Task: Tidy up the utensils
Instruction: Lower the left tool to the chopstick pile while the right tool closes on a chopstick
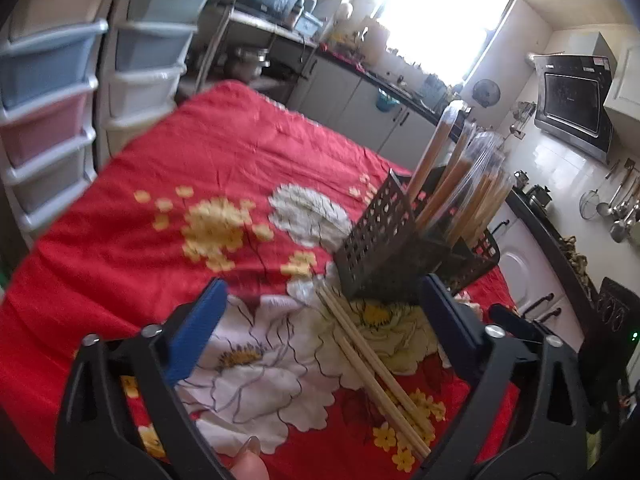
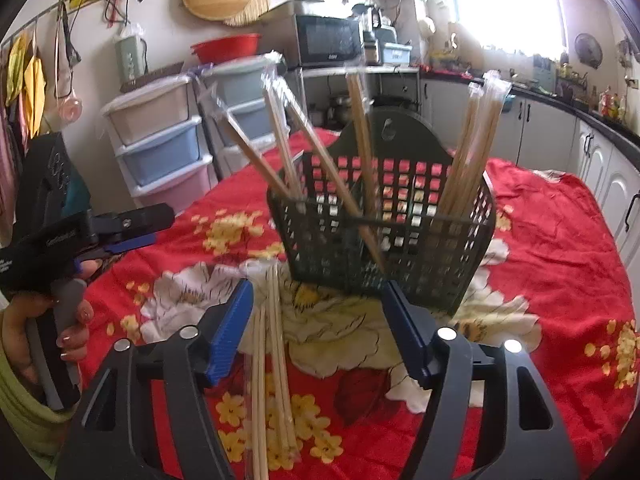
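Note:
A dark perforated basket (image 1: 376,240) (image 2: 384,232) stands on the red floral cloth and holds several plastic-wrapped chopsticks (image 2: 468,152) that lean in different directions. Loose bare chopsticks (image 1: 372,360) (image 2: 268,340) lie on the cloth just in front of the basket. My left gripper (image 1: 324,284) is open and hangs over them, with the chopsticks between its blue pads but untouched. My right gripper (image 2: 318,286) is also open, with the chopsticks lying close to its left pad (image 2: 228,332) and the basket right ahead. The left gripper (image 2: 136,228) also shows at the left of the right wrist view, held by a hand.
The cloth-covered table (image 1: 120,240) runs back to stacked plastic drawers (image 1: 52,92) (image 2: 160,136). Kitchen counters and cabinets (image 2: 560,136) line the far and right sides, under a bright window. A microwave (image 2: 328,40) sits on a shelf behind.

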